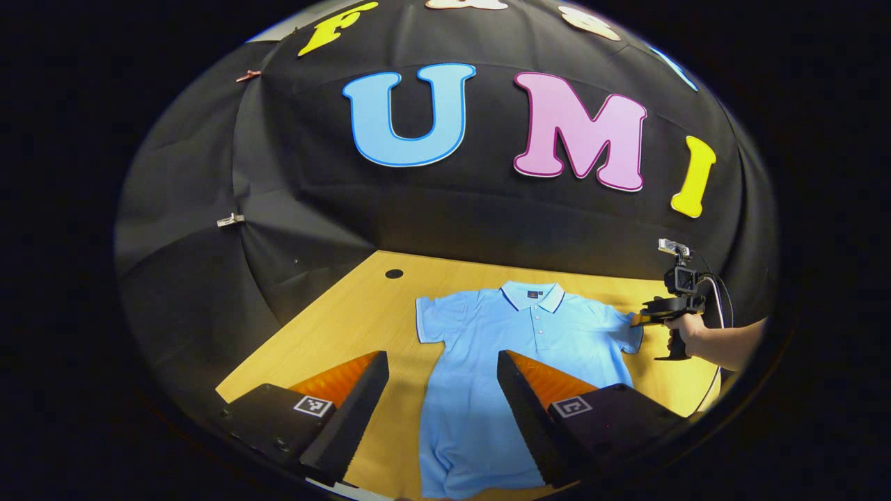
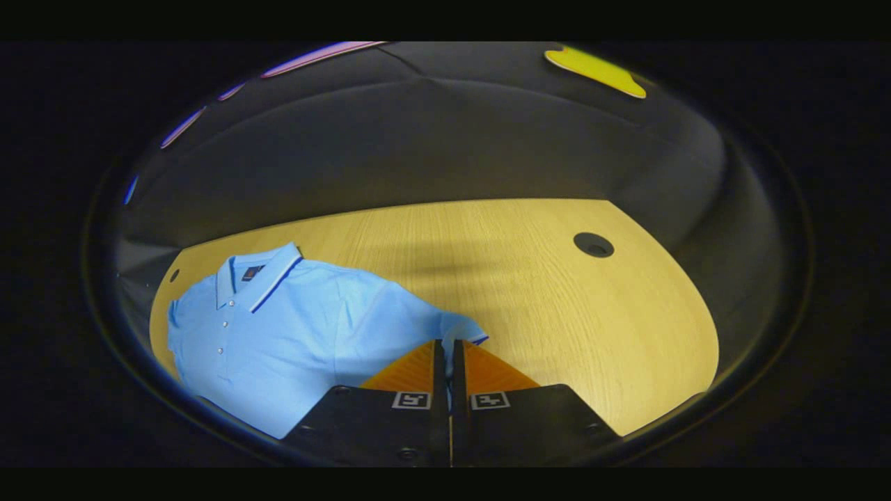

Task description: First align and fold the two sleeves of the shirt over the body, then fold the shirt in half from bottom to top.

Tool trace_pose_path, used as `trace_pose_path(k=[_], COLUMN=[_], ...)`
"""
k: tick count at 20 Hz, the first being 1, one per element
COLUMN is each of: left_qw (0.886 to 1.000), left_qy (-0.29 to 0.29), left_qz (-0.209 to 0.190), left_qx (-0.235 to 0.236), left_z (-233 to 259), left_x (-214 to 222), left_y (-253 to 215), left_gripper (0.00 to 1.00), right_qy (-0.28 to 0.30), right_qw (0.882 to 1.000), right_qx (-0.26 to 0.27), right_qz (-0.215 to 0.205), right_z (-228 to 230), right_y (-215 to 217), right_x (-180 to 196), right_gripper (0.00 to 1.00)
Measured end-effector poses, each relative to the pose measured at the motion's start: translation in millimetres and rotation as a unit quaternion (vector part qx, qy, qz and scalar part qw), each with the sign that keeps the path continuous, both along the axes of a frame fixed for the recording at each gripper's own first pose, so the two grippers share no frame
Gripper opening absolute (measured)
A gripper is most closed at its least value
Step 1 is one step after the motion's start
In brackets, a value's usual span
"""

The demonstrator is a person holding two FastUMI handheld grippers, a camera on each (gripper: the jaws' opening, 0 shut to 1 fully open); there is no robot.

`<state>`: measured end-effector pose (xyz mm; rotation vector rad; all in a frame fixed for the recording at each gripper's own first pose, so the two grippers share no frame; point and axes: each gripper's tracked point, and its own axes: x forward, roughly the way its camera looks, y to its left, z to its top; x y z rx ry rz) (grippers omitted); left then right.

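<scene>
A light blue polo shirt (image 1: 515, 348) lies flat on the wooden table (image 1: 348, 327), collar toward the far wall, both short sleeves spread out. My left gripper (image 1: 443, 372) hovers open above the shirt's lower body, one finger on each side of it. In the left gripper view the right gripper (image 1: 644, 320), held by a hand, sits at the tip of the shirt's right sleeve. In the right gripper view my right gripper (image 2: 449, 342) is shut on that sleeve's hem (image 2: 463, 330), and the shirt (image 2: 278, 327) stretches away to the left.
The table (image 2: 557, 313) has a round cable hole (image 2: 593, 245) near its far edge, and another hole (image 1: 394, 273) shows in the left gripper view. Black cloth walls close in the table on all sides. A forearm (image 1: 724, 342) and a cable reach in from the right.
</scene>
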<state>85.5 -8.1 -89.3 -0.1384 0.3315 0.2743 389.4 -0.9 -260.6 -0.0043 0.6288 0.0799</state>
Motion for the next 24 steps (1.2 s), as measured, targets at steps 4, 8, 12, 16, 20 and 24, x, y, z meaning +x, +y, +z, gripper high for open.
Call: trace_pose_path(k=[4, 8, 12, 16, 20, 24], left_qw=[1.0, 1.0, 0.999, 0.997, 0.997, 0.998], left_qy=[-0.005, -0.008, -0.025, -0.039, -0.051, -0.044], left_qz=[0.008, 0.016, 0.034, 0.052, 0.048, 0.021], left_qx=[-0.009, -0.013, -0.027, -0.04, -0.045, -0.032], left_z=[-3, -10, -13, -22, -26, -41], left_x=[-2, -2, 3, 24, 60, 118], left_y=[11, 25, 46, 72, 90, 97], left_gripper=[0.99, 0.98, 0.99, 0.99, 0.98, 0.97], right_qy=[-0.032, -0.055, -0.06, -0.047, -0.054, -0.084], right_qw=[0.999, 0.996, 0.992, 0.989, 0.978, 0.977], right_qx=[0.004, 0.004, -0.004, -0.03, -0.066, -0.041], right_qz=[0.024, 0.064, 0.109, 0.139, 0.191, 0.191], right_z=[37, 66, 72, 47, 32, 45], right_y=[28, 84, 150, 205, 236, 216], right_x=[-3, -5, -16, -30, -57, -93], right_gripper=[0.06, 0.06, 0.06, 0.06, 0.65, 0.97])
